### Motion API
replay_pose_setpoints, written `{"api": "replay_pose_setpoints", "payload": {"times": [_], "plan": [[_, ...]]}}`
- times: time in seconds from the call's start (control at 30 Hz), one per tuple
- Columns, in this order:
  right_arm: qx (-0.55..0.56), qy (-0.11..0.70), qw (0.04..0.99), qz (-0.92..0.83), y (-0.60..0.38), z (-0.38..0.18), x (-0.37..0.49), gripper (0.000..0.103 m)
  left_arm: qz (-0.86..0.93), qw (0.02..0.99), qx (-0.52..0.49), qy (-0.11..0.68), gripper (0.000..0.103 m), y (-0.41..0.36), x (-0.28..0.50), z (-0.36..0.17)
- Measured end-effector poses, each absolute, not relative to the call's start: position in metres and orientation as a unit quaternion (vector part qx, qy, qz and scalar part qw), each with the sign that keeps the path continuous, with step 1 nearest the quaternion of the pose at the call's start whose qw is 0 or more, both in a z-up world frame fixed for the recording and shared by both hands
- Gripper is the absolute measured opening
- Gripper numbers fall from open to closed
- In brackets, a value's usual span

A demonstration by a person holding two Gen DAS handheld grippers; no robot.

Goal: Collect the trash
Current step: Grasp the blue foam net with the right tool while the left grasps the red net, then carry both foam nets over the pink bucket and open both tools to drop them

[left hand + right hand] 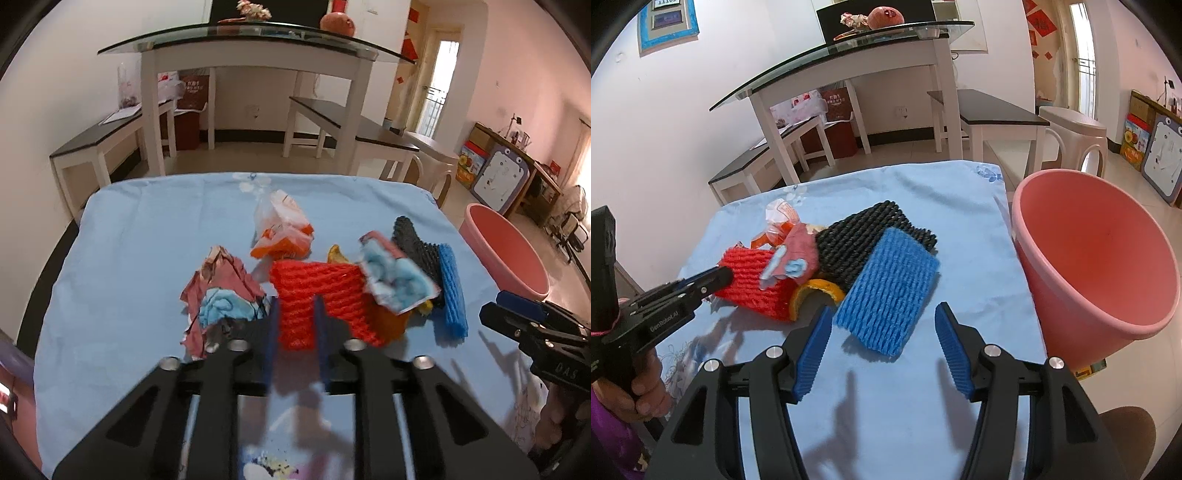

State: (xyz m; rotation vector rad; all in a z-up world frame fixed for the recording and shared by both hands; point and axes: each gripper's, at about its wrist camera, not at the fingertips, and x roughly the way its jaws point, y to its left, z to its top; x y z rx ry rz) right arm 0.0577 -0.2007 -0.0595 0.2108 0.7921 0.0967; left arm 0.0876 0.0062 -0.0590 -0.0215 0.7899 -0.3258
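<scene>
Where hidden leftward: orange peel (812, 291).

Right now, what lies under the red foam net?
An orange peel pokes out from under the red foam net, gripped by the left gripper. What else it covers is hidden.

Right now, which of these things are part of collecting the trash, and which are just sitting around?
Part of the job:
- red foam net, held by the left tool
- blue foam net
- black foam net
- orange peel
- pink bucket
- right tool, open

Just around:
- glass table
- benches
- plastic stool
</scene>
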Motion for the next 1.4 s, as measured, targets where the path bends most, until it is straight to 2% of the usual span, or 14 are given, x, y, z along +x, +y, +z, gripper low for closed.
{"api": "replay_pose_setpoints", "payload": {"times": [0.17, 0.53, 0.6, 0.63, 0.7, 0.77, 0.9, 1.4], "plan": [[0.112, 0.392, 0.912, 0.047, -0.200, -0.062, 0.062, 0.059, -0.166, 0.910, -0.041, 0.378, 0.009, 0.017, 0.076, -0.051], [0.151, 0.419, 0.894, 0.044, -0.191, -0.074, 0.087, 0.060, -0.167, 0.919, -0.061, 0.351, 0.008, 0.035, 0.047, -0.027], [0.149, 0.428, 0.891, 0.037, -0.189, -0.080, 0.091, 0.052, -0.165, 0.921, -0.063, 0.348, 0.008, 0.038, 0.045, -0.024], [0.149, 0.438, 0.886, 0.035, -0.188, -0.084, 0.093, 0.040, -0.165, 0.921, -0.063, 0.347, 0.008, 0.039, 0.044, -0.023], [0.149, 0.445, 0.883, 0.026, -0.191, -0.088, 0.094, 0.028, -0.165, 0.922, -0.064, 0.345, 0.008, 0.041, 0.041, -0.021], [0.146, 0.446, 0.883, 0.024, -0.194, -0.088, 0.093, 0.012, -0.166, 0.922, -0.064, 0.344, 0.008, 0.040, 0.038, -0.020], [0.149, 0.442, 0.884, 0.030, -0.201, -0.086, 0.082, 0.008, -0.167, 0.922, -0.066, 0.344, 0.008, 0.040, 0.036, -0.018], [0.153, 0.377, 0.912, 0.051, -0.234, -0.042, 0.036, 0.008, -0.195, 0.925, -0.055, 0.320, 0.008, -0.004, 0.036, 0.009]]}}
